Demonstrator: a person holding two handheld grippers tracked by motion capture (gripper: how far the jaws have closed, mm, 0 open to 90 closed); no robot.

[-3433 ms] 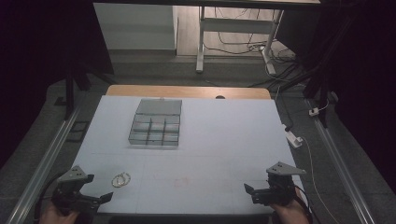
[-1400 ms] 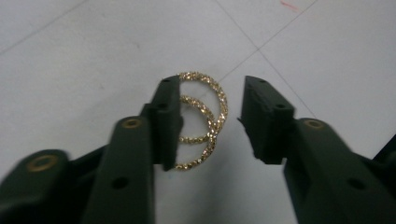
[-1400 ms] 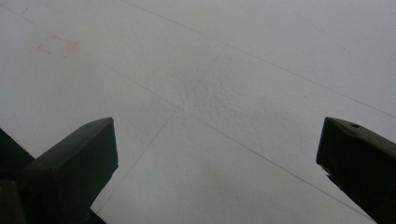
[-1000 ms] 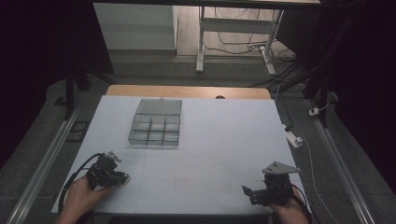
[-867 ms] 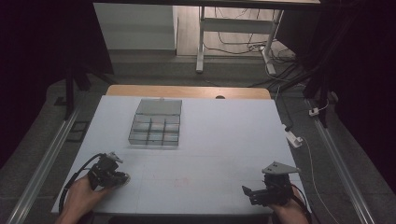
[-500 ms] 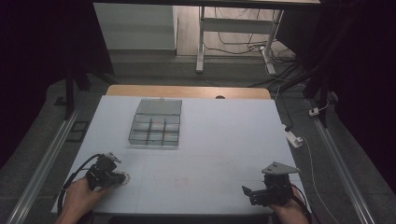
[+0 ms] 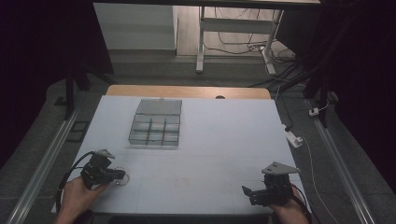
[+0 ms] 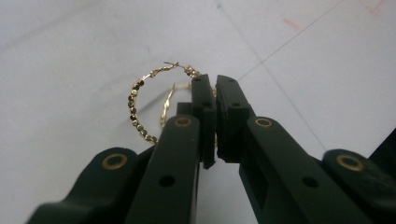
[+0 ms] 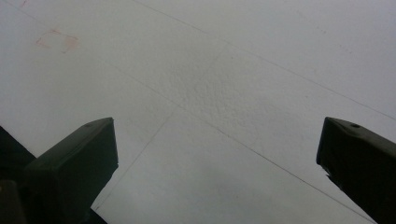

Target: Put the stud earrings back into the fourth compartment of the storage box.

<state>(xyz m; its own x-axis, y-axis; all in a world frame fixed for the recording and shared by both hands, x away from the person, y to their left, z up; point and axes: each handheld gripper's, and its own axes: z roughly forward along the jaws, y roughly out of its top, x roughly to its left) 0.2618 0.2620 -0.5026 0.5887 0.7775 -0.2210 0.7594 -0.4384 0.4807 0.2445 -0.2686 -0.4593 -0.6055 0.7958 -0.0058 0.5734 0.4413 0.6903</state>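
Earrings [image 8: 140, 109], gold hoops, lie on the tabletop [image 7: 224, 140] near its left front corner, pinched by the left tool [image 8: 215, 88]. The right tool [image 7: 247, 192] gapes wide, holding nothing.

1. compartment box [image 7: 155, 126] on the table [image 7: 224, 140], left of centre, toward the far edge.
2. left gripper [image 7: 119, 175] at the near left corner of the table, well in front of the box, held in the left hand [image 7: 79, 196].
3. hoop earrings [image 8: 149, 100] on the table at the left gripper's tips, one rim pinched between the jaws.
4. right gripper [image 7: 247, 191] at the near right corner, well apart from the left one, jaws spread over bare table.
5. power strip [image 7: 294, 138] off the table's right edge.
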